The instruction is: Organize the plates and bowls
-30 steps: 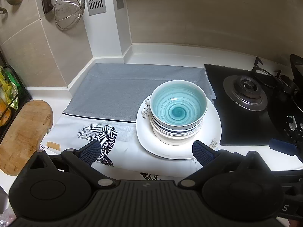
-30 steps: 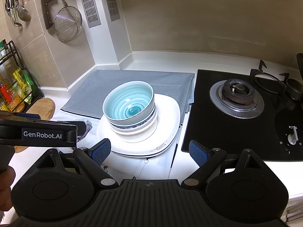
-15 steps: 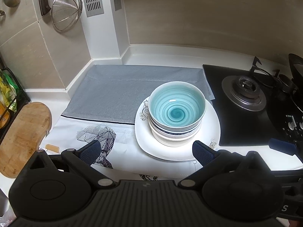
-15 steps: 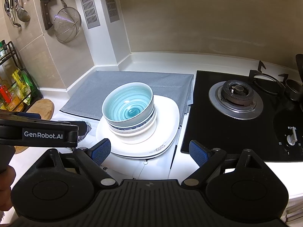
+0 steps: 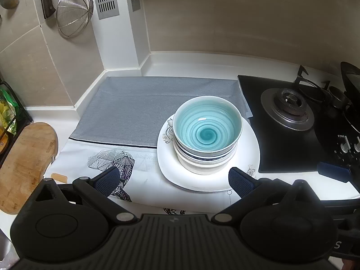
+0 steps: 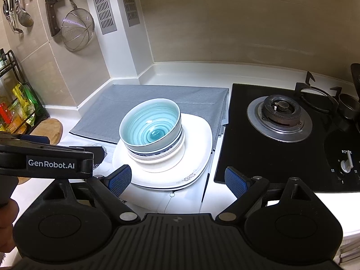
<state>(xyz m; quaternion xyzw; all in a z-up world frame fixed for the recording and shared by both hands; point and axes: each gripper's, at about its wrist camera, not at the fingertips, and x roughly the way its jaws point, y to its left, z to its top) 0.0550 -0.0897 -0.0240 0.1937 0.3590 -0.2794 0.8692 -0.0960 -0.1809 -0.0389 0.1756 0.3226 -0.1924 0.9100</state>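
**Bowls stacked on plates, both claws released**

The white counter (image 5: 202,65) runs along the beige wall, with a black hob (image 6: 281,139) set into it on the right. A grey mat (image 5: 139,110) lies on the counter left of the hob, and nearer the camera a white cloth (image 5: 139,168) with a black line drawing meets the mat's front edge. A wooden board (image 5: 24,164) lies at the far left, beside a wire rack (image 6: 20,103) holding coloured packets.

The white plates (image 5: 249,157) sit stacked on the mat and cloth, just beside the hob's left edge. On them, towards their rear, stand nested bowls; the top one is a teal bowl (image 5: 208,130) with a spiral inside, upright, with white and blue-banded bowls (image 5: 202,162) under it.

The left gripper (image 5: 173,180) hangs over the cloth with its jaws spread wide, nothing between them; its right pad is over the plates' near rim. The right gripper (image 6: 177,180) is likewise released and empty, its jaws apart in front of the plates.

A strainer (image 6: 77,29) and a cleaver (image 6: 52,11) hang on the wall at upper left.
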